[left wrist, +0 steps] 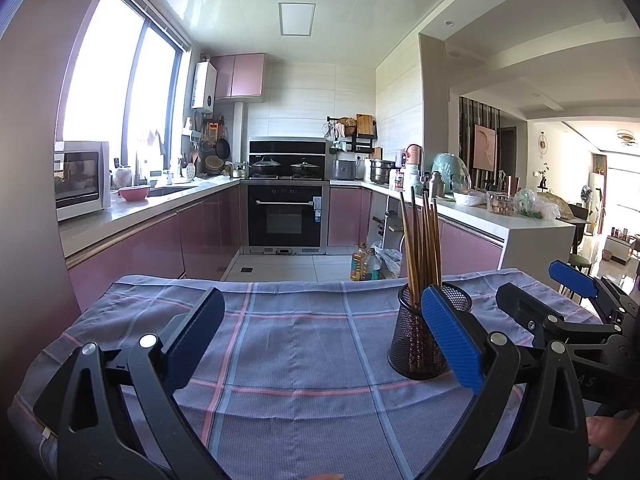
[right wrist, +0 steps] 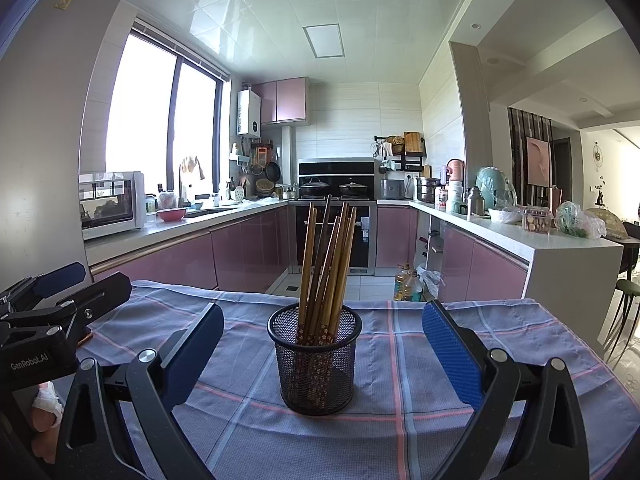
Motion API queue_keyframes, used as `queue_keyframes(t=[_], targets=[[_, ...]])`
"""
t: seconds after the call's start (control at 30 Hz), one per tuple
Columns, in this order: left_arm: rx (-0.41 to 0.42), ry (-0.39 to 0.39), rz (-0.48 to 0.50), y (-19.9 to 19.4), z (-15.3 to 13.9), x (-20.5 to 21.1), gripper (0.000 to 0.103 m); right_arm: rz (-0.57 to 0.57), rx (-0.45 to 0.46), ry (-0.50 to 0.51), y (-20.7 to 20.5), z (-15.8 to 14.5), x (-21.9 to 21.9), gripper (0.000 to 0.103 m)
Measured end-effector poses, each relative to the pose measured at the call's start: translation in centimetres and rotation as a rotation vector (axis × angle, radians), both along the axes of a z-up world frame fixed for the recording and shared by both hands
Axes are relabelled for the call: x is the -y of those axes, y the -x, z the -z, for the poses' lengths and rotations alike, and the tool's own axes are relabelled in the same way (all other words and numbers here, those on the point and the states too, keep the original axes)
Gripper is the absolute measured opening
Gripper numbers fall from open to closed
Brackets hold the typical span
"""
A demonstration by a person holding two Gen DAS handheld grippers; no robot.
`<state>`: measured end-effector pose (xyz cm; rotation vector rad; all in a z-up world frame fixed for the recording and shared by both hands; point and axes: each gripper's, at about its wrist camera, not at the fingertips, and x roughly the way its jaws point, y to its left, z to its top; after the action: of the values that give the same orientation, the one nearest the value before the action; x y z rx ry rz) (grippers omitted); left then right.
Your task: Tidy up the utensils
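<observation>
A: Between the spread fingers of the right hand-held gripper (right wrist: pixel 322 344), dead ahead at twelve o'clock, stands the black mesh holder (right wrist: pixel 315 364) with the bundle of chopsticks (right wrist: pixel 326 264) upright in it. Jaws wide, nothing held.

B: And the left hand-held gripper (left wrist: pixel 318 340)?

A: Also wide and empty, hovering over the checked cloth (left wrist: pixel 280 344) on the table. From its view the holder sits at about two o'clock, just behind its right finger.

B: Any loose utensils on the cloth?

A: None that I can see. The sorting looks close to done, or not yet begun; I cannot tell which.

B: If the holder is next?

A: I'd say close the right jaws low on the mesh wall, squarely, and keep it upright. The sticks lean against the rim and could spill if it tips.
</observation>
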<state>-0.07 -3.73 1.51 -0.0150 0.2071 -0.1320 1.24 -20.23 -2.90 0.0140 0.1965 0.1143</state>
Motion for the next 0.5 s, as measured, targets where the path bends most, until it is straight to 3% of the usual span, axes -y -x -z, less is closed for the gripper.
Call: queue_keyframes(t=[0.5], targets=[[-0.003, -0.001, -0.002, 0.00, 0.16, 0.08, 0.097, 0.002, -0.001, -0.004, -0.03, -0.06, 0.07, 0.096]])
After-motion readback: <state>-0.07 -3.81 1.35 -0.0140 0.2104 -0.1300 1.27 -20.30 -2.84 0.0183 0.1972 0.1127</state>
